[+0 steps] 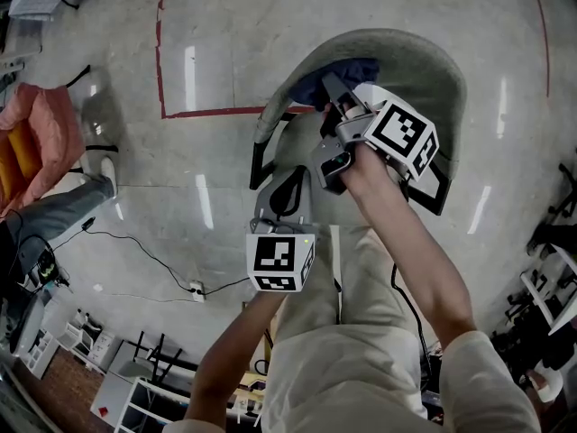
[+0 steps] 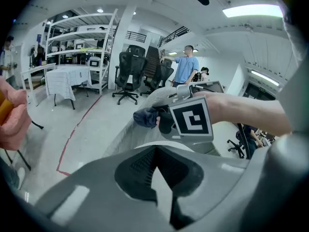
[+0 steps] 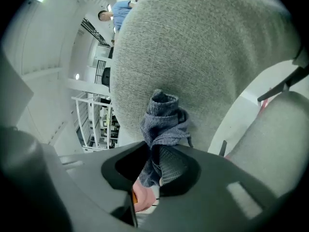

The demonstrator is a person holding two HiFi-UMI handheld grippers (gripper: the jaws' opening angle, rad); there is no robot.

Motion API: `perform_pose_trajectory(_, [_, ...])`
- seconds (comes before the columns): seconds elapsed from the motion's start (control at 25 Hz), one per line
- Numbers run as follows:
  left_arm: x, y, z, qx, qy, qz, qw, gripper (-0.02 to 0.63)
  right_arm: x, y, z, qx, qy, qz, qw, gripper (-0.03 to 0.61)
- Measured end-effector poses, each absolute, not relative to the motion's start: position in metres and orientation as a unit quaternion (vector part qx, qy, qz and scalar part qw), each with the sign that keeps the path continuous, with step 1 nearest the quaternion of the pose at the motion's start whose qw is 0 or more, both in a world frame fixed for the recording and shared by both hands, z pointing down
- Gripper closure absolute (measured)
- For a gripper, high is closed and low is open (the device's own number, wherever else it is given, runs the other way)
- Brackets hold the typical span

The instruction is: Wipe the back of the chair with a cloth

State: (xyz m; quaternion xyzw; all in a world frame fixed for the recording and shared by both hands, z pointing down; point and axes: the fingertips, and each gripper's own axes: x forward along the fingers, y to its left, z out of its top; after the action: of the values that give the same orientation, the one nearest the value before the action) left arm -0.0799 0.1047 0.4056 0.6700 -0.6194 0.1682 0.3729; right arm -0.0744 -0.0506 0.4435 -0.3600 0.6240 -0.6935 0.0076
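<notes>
Nearest the body, the left forearm [image 1: 236,350] is bent up over the lap, holding the left hand-held gripper [image 1: 291,173] low, just short of the chair's front edge. Its jaw tips meet with nothing between them, and its own view looks across at the other tool.

The right arm [image 1: 416,246] stretches forward and up, bare to the sleeve. It carries the right hand-held gripper [image 1: 330,87] over the seat to the inner face of the chair back [image 1: 410,50]. Its jaws are clamped on the dark blue cloth [image 1: 348,72], which bunches out past the tips and presses on the grey fabric near the left end of the curved top rim.

Black armrests [image 1: 261,159] flank the seat on both sides. Past the rim lies open pale floor [image 1: 216,34] with a red tape line [image 1: 162,52] left of the chair. A thin cable [image 1: 135,246] runs across the floor to the person's left.
</notes>
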Motion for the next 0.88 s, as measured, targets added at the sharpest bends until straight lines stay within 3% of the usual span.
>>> perform_pose_trajectory(0.32, [-0.077, 0.103, 0.396, 0.674, -0.621, 0.166, 0.364, 0.614, -0.078, -0.059, 0.404, -0.351, 0.639, -0.684, 0.010, 0.485])
perform_pose_trajectory(0.64, [-0.076, 0.103, 0.394, 0.677, -0.621, 0.166, 0.359, 0.614, -0.076, -0.060, 0.359, -0.316, 0.665, -0.674, 0.065, 0.483])
perform_pose_trajectory(0.88, [-0.071, 0.107, 0.393, 0.678, -0.618, 0.170, 0.361, 0.614, -0.051, -0.041, 0.378, -0.331, 0.657, -0.675, 0.056, 0.485])
